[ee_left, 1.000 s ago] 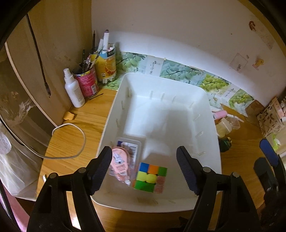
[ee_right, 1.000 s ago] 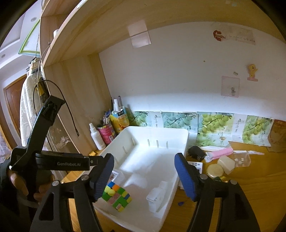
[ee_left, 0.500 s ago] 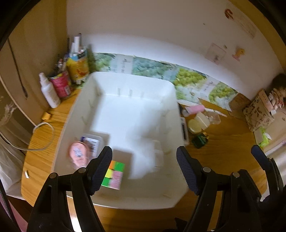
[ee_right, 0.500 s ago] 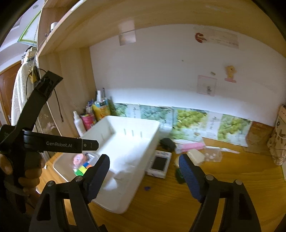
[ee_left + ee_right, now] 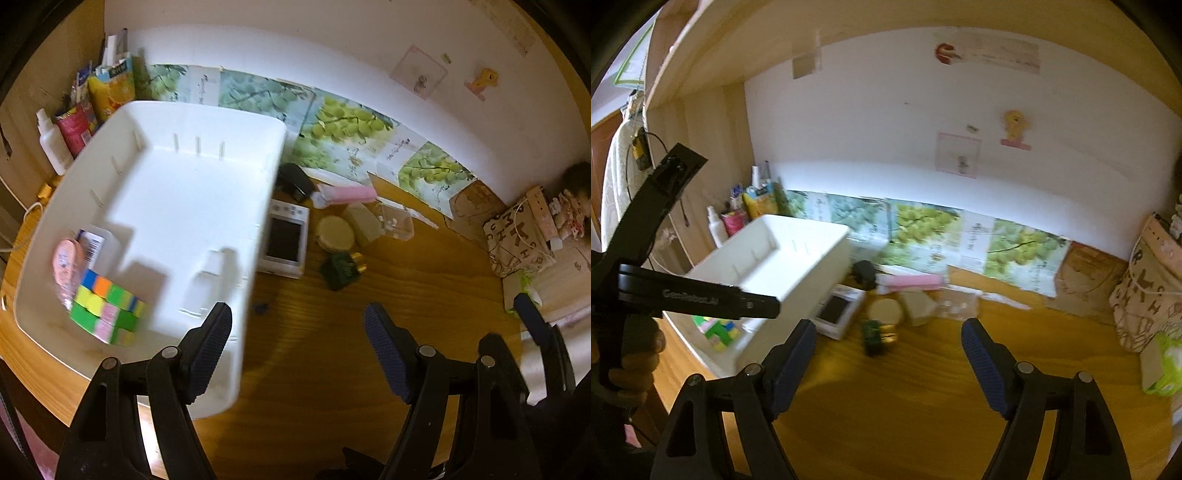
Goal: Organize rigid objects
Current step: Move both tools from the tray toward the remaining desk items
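Cube (image 5: 107, 314), blocky and many-coloured, is lying in a smooth white plastic bin (image 5: 266, 206) on the wood-grain desk (image 5: 406, 288); both ribbed-padded hand-held grippers, left (image 5: 297, 350) and right (image 5: 888, 363), are hanging spread, gripping nothing.

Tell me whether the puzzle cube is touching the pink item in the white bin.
Cannot tell. In the left wrist view the puzzle cube overlaps the pink item inside the white bin, but motion blur hides any contact or gap.
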Tool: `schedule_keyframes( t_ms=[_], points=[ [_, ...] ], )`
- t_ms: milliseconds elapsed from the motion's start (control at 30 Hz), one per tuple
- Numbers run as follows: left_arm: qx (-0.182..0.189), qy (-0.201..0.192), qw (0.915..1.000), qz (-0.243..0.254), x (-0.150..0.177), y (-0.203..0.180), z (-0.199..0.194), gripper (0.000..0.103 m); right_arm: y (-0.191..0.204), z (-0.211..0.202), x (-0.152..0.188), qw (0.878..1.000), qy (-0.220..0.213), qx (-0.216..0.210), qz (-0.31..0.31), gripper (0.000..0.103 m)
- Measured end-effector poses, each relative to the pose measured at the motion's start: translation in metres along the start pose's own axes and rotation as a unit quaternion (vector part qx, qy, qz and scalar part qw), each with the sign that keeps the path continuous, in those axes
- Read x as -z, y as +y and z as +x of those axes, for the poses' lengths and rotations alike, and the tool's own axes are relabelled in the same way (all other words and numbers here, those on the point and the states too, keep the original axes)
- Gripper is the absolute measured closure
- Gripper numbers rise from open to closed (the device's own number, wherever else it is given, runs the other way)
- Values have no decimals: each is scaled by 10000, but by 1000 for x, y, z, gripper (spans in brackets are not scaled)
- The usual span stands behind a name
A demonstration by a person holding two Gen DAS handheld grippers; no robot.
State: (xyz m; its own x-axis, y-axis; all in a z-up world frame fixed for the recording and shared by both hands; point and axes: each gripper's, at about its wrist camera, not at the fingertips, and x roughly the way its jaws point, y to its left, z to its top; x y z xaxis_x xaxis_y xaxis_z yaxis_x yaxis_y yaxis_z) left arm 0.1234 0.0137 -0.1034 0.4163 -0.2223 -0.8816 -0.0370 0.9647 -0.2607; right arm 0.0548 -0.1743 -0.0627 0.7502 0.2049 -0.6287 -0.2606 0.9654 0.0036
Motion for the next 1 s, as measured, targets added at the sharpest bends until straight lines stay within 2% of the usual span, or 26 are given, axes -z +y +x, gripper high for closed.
schedule_keyframes(
  t_ms=[200, 433, 533, 667, 1000],
  points=[
    [4, 338, 9992, -232, -8, -28, 30, 26, -50, 21, -8, 9999, 28, 51, -150, 21],
    [81, 628, 9964, -568, -27, -47, 65, 25, -90, 71, -20, 9997, -32, -104, -201, 20],
    [53, 792, 9943, -712, -35, -51, 80, 25, -97, 91, -19, 9993, -14, -279, -240, 19],
    [201, 1048, 9886, -1065, -47, -48, 98, 25, -98, 123, -19, 9981, 107, -408, -460, 19],
    [-71, 1316, 9814, -1398, -66, -44, 129, 25, -103, 187, -10, 9972, 431, -443, -428, 19]
  ],
)
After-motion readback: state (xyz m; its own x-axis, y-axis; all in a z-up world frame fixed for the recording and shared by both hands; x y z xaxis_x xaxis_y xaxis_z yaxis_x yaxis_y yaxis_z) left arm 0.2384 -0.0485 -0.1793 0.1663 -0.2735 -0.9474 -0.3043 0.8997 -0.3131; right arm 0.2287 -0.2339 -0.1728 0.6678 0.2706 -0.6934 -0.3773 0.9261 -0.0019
